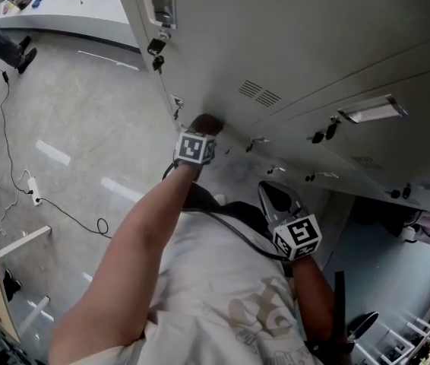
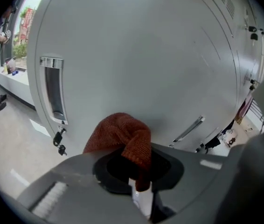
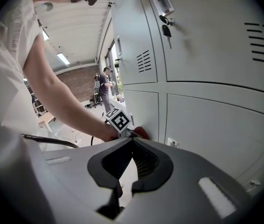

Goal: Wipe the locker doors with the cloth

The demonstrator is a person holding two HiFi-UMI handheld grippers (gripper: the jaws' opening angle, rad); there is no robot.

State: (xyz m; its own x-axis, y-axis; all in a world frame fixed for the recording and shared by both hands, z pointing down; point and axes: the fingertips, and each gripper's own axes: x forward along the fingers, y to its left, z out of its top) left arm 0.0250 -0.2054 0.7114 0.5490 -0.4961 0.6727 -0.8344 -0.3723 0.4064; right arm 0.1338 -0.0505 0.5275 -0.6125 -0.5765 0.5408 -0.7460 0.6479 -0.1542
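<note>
One cloth (image 2: pixel 122 136), rust-orange knit, is bunched up and pinched in the left gripper (image 2: pixel 139 186). Jaws are clenched on a fold of it, with a strand hanging down between the tips. The bunch is pressed against a grey locker door (image 2: pixel 146 55). In the left gripper view that's right of the chrome handle recess (image 2: pixel 52 87) and the keys (image 2: pixel 59 143) dangling from the lock below it. Head view shows the same cloth as a dark red-brown lump on the door face, just past the left gripper's marker cube (image 1: pixel 194 148), with the left arm (image 1: pixel 131 257) stretched out to it. Vent slots (image 1: pixel 259 93) sit near the contact spot on the same bank of doors. Right gripper (image 3: pixel 124 186) is held back by the person's torso, beside the lockers. Its jaws are closed down to a thin slit with nothing between them. Its view looks along the locker bank: upper door with a key (image 3: pixel 166 28) in the lock, more vents, and the left gripper with the cloth touching a door lower down. Floor (image 1: pixel 71 128) is pale grey and glossy, and a black cable (image 1: pixel 63 213) snakes across it to a white power strip (image 1: pixel 33 192). Another person (image 3: pixel 105 85) stands well off at the far end of the lockers.
</note>
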